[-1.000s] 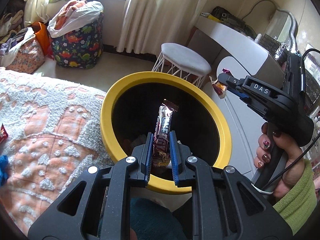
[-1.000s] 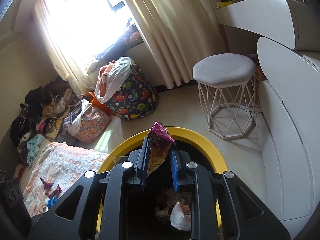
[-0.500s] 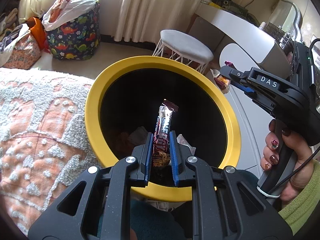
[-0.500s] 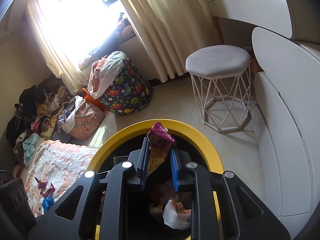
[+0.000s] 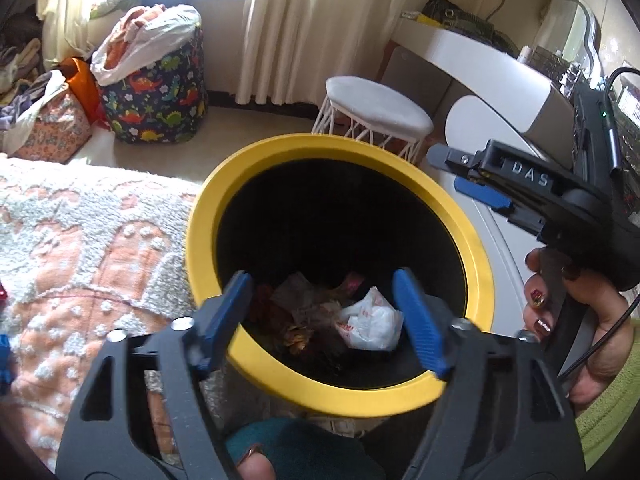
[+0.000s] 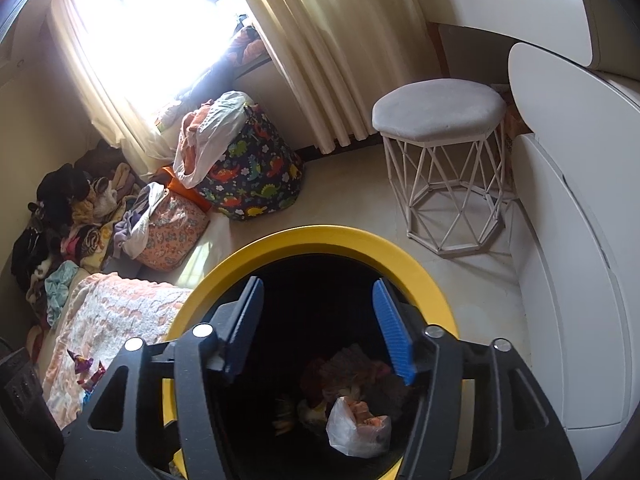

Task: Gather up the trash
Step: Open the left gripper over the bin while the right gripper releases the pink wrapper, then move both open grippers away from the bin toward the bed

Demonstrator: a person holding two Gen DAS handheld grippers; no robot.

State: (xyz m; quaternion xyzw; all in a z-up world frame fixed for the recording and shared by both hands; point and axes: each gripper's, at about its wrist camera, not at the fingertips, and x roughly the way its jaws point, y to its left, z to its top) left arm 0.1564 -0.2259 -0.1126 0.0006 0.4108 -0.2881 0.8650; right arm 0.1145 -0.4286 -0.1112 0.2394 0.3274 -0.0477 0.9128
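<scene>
A black bin with a yellow rim (image 5: 478,280) stands between the bed and a white cabinet; it also shows in the right wrist view (image 6: 424,264). My left gripper (image 5: 328,284) is open and empty over the bin's mouth. My right gripper (image 6: 316,292) is open and empty over the bin too, and shows from the side in the left wrist view (image 5: 464,178). Wrappers and a white plastic bag (image 5: 372,320) lie at the bin's bottom; the bag also shows in the right wrist view (image 6: 356,428). More wrappers (image 6: 86,366) lie on the bed.
An orange and white bedspread (image 5: 80,248) lies left of the bin. A white wire stool (image 6: 440,120) stands beyond it, and a white cabinet (image 6: 576,240) to the right. A dinosaur-print laundry bag (image 5: 160,96) and clothes piles (image 6: 72,216) sit by the window.
Both grippers have opened over the bin. The candy bar wrapper left the left gripper and the purple snack wrapper left the right one; neither is between the fingers now.
</scene>
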